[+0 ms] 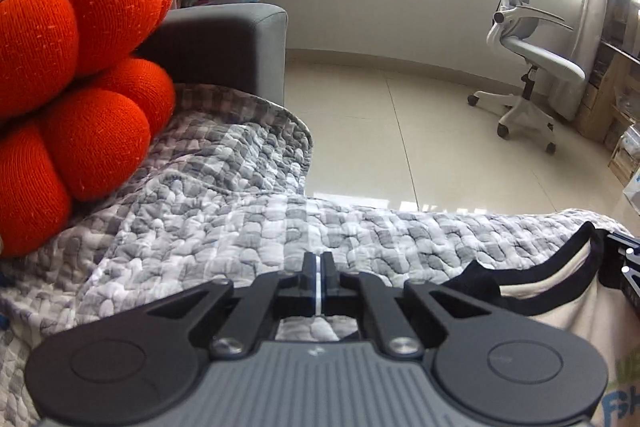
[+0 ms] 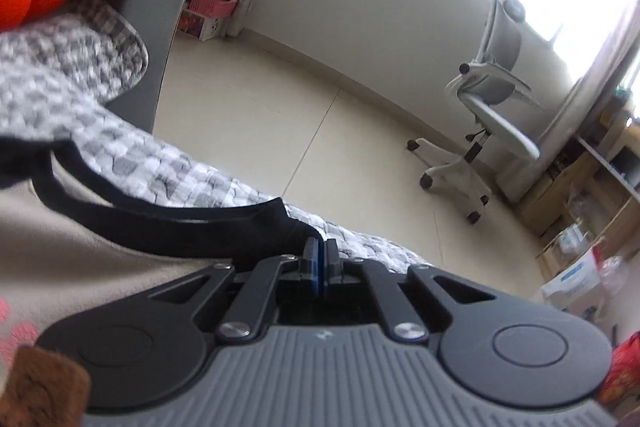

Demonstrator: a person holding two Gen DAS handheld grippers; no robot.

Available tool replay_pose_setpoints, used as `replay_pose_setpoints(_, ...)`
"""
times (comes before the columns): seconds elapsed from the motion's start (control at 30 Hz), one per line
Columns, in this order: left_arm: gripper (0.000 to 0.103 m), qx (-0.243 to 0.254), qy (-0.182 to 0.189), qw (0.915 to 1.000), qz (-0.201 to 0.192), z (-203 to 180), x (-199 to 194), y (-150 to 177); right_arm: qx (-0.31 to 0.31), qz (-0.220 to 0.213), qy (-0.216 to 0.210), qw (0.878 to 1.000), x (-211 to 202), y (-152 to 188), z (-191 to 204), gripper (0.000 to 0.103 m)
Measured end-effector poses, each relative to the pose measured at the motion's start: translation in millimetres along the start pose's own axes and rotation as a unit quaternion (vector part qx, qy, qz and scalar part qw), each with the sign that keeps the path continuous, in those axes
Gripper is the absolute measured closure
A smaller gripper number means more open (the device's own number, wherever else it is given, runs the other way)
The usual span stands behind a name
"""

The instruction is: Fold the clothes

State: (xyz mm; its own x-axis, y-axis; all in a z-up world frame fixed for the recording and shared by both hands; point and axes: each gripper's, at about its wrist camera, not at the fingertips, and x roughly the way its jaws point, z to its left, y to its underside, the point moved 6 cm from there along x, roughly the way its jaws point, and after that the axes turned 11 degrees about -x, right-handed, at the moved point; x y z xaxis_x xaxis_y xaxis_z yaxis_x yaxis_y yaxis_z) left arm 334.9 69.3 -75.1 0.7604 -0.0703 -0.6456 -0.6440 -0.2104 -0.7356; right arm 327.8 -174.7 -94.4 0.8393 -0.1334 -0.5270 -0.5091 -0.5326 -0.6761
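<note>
A cream T-shirt (image 1: 560, 311) with a black collar (image 1: 520, 307) lies on a grey-and-white checked quilt (image 1: 200, 227). My left gripper (image 1: 319, 263) hovers over the bare quilt, left of the shirt. Its jaws stand together with only a thin slit and nothing in them. Part of my right gripper (image 1: 624, 267) shows at the right edge, where the collar rises to it. In the right wrist view that gripper (image 2: 320, 251) is shut, and the black collar (image 2: 200, 227) runs right up to its left finger. The cream shirt (image 2: 100, 247) spreads to the left.
A knotted orange cushion (image 1: 80, 67) rests on the quilt against a grey sofa arm (image 1: 224, 43). Beyond the quilt's edge lies pale tiled floor (image 1: 400, 127) with a white office chair (image 1: 532, 47). Shelves and boxes (image 2: 572, 283) line the right wall.
</note>
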Motion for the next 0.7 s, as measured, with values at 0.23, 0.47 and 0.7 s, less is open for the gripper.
replay_pose_setpoints(0.23,0.033,0.035,0.065,0.9947,0.072,-8.2,-8.1,24.9,0.07,-0.01,-0.098,0.993,-14.9,-4.6,-23.7,0.084)
replay_pose_setpoints(0.47,0.043,0.127,0.039,0.9883,0.074,-25.0,4.1,47.7,0.064,0.024,-0.144,0.987,-4.6,16.8,-11.5,0.054)
replay_pose_setpoints(0.7,0.1,0.112,0.035,0.9916,0.055,-21.3,4.2,36.6,0.04,-0.001,-0.14,0.989,-11.6,10.1,-5.4,0.099)
